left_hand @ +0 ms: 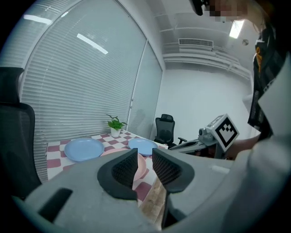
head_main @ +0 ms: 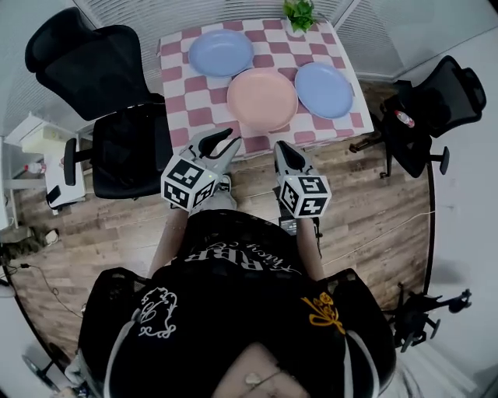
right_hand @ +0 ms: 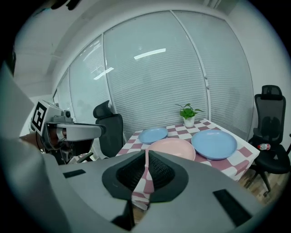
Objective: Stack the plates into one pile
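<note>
At the far left a white shelf unit (head_main: 48, 167) stands on the wooden floor, with small items on it too small for us to read. Next to it a black office chair (head_main: 117, 116) sits close against the left side of the table (head_main: 187, 101), which wears a pink-and-white checked cloth.

The three plates lie singly on that cloth, none stacked. A blue plate (head_main: 221, 52) is at the back left, a pink plate (head_main: 262, 99) in the middle nearer us, and a second blue plate (head_main: 324, 89) at the right, just beside the pink one.

The left gripper (left_hand: 144, 159) is over the floor, short of the table's near edge. Its pads are drawn in to a narrow slit with nothing between them. The right gripper (right_hand: 146, 157) is level with it, jaws pressed together and empty. Their cubes carry only black-and-white square markers, no letters.

A small potted plant (head_main: 299, 13) sits at the back edge of the table.

The person's black shirt (head_main: 233, 264) has pale and yellow lettering, upside down to us and too warped to read.

To the right, another black chair (head_main: 436, 109) carries a small red-capped bottle (right_hand: 263, 146); we cannot read its label.
</note>
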A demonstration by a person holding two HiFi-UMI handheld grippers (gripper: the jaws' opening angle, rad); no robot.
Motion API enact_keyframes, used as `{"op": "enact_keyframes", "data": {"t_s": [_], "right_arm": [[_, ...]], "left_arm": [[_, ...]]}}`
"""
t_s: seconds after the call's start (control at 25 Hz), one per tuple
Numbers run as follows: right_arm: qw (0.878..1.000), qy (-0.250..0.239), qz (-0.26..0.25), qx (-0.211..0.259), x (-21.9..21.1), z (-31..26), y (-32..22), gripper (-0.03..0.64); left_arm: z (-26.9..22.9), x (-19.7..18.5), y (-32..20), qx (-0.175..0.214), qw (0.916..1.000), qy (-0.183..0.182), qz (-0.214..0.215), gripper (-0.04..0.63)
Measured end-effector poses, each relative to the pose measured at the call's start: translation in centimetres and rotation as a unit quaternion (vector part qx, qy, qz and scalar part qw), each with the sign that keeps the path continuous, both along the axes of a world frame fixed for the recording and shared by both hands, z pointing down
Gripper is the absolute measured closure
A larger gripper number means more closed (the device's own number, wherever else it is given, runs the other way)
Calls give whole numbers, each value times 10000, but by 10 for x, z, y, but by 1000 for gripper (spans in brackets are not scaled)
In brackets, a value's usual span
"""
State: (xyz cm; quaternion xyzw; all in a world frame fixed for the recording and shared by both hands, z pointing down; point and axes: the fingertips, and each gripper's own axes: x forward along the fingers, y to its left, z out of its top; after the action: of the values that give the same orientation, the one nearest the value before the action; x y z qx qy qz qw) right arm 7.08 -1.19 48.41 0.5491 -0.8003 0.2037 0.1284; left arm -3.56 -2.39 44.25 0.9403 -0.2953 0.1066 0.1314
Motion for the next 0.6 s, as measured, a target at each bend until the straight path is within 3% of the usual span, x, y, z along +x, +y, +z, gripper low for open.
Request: {"op": "enact_keyframes", "data": {"t_s": [0.36, 0.6], "right_arm": [[9982, 137, 537, -218, 3, 17, -56, 591], [9955, 214, 791, -478, 15, 37, -74, 591]], "left_arm": [[25, -10, -57, -201, 9988, -145, 430, 495], [57, -12, -73, -670, 9956, -274, 589, 474]]}}
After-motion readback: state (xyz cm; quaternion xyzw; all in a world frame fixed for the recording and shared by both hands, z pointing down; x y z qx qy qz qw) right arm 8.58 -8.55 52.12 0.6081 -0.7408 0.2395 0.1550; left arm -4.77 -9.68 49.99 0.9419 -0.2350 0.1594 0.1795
